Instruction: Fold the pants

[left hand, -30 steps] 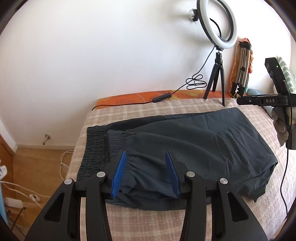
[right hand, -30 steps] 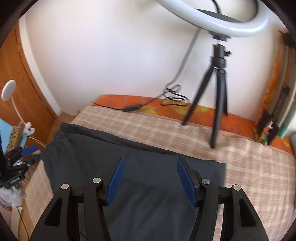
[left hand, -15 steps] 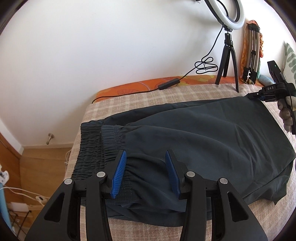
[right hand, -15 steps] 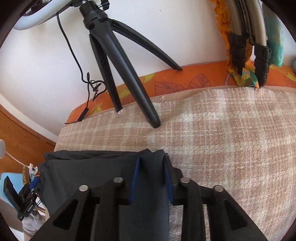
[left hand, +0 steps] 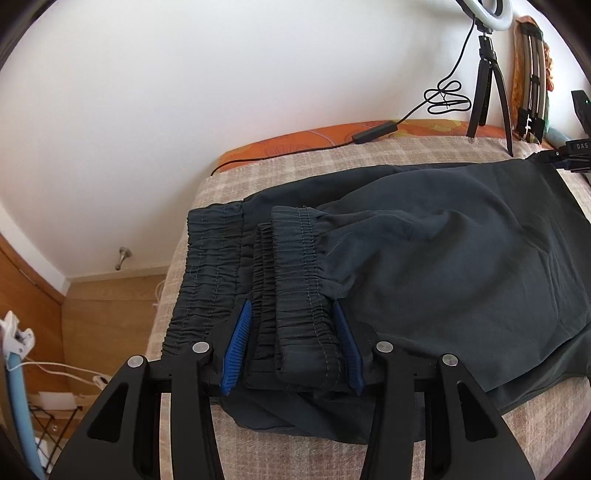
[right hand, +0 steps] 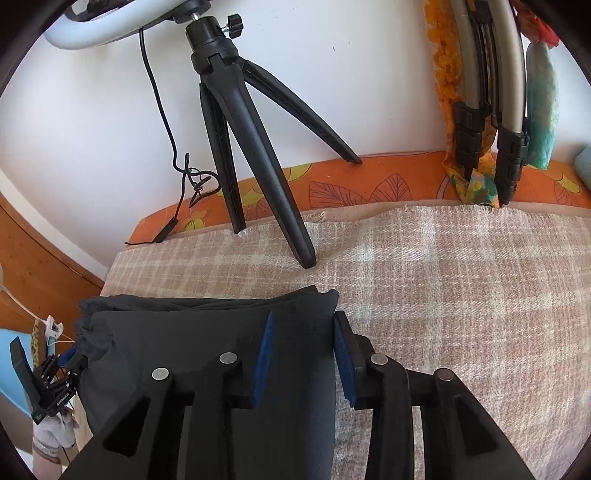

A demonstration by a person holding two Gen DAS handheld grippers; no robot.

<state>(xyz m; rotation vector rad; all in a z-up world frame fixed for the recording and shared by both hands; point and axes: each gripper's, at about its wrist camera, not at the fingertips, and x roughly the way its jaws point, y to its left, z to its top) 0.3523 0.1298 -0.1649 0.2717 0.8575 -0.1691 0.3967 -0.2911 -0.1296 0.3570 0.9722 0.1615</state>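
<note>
Whereas half a second ago the left gripper (left hand: 291,343) had only smooth cloth and a gathered hem between its fingers, it now frames a thick, stacked bundle of elastic hems of the dark pants (left hand: 443,266), its blue pads (left hand: 236,350) set at a middling width on either side of that bundle; whether they actually press it cannot be told. Beside the bundle to the left lies the broad gathered waistband (left hand: 210,273), flat on the checked blanket (left hand: 295,170) that covers the bed. Across the garment, the right gripper (right hand: 303,354) sits at the far folded corner, and its fingers stand noticeably wider than before, when they were pinched close on the cloth; the fabric edge runs between them, with one pad (right hand: 341,358) just outside it over the blanket. From the left wrist view the pants lie spread flatter and broader toward the right. Behind the fold stands the tripod (right hand: 255,147) of the ring light (left hand: 484,14), its cable (left hand: 373,133) trailing along the orange mattress edge (right hand: 369,181).
</note>
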